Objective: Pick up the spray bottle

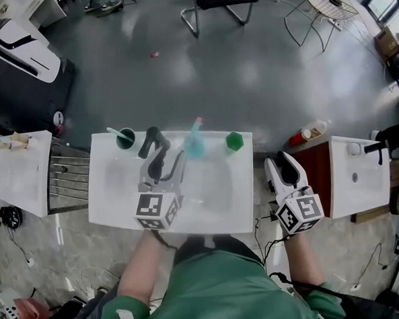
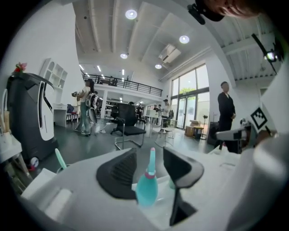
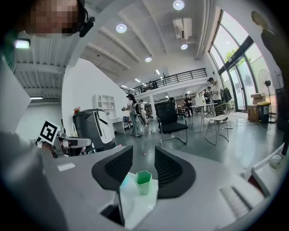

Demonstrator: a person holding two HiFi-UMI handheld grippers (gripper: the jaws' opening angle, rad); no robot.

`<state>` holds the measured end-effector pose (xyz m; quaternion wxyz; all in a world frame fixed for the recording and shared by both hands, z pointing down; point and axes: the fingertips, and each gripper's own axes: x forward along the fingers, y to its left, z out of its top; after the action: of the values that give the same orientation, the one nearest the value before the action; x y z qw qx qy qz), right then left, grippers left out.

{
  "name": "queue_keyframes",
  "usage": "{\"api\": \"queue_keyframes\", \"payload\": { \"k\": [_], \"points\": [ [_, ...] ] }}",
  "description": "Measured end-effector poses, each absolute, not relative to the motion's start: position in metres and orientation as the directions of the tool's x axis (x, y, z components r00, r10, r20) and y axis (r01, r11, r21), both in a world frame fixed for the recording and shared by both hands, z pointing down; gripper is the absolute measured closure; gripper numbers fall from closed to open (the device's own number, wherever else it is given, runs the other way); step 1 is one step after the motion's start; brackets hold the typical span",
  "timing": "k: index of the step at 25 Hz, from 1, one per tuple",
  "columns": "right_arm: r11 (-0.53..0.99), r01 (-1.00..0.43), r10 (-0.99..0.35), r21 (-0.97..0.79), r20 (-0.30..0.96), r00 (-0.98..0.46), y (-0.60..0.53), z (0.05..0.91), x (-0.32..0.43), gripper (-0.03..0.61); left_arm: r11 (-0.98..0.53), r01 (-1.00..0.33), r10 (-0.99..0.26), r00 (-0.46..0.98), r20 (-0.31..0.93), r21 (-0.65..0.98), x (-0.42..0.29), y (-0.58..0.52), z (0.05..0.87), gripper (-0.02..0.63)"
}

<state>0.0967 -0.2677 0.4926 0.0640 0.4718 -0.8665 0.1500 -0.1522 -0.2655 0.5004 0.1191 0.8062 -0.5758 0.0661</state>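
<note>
Counter [image 1: 115,208] far edge, L to R: cup w/ brush [image 1: 125,138], faucet [image 1: 152,141], spray bottle [image 1: 194,143], small cup [image 1: 234,141]. Left gripper [image 1: 167,160] over counter, before faucet & bottle; right gripper [image 1: 281,164] off counter's R edge.

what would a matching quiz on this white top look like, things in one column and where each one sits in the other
Things
1. spray bottle
2. green hexagonal cup
3. dark cup
4. right hand-held gripper

Places
a. off the right edge of the white top
b. back right corner
c. back left
d. back middle, in line with the open jaws of the left hand-held gripper

Pairs: 1-d, 2-b, 3-c, 4-a
</note>
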Motion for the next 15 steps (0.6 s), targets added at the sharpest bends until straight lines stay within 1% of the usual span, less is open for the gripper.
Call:
{"api": "queue_keyframes", "payload": {
  "k": [7,15],
  "points": [
    [0.485,-0.851,-0.801,-0.203,0.288,-0.525,-0.295,0.521,0.101,0.442,-0.324,-0.934,-0.902,0.352,0.249,0.147,-0.140,-0.306,0.528,0.426],
    [0.472,-0.858,-0.791,-0.202,0.332,-0.513,-0.310,0.545,0.109,0.442,-0.352,-0.925,-0.881,0.380,0.282,0.145,-0.124,-0.333,0.563,0.422]
  ]
}}
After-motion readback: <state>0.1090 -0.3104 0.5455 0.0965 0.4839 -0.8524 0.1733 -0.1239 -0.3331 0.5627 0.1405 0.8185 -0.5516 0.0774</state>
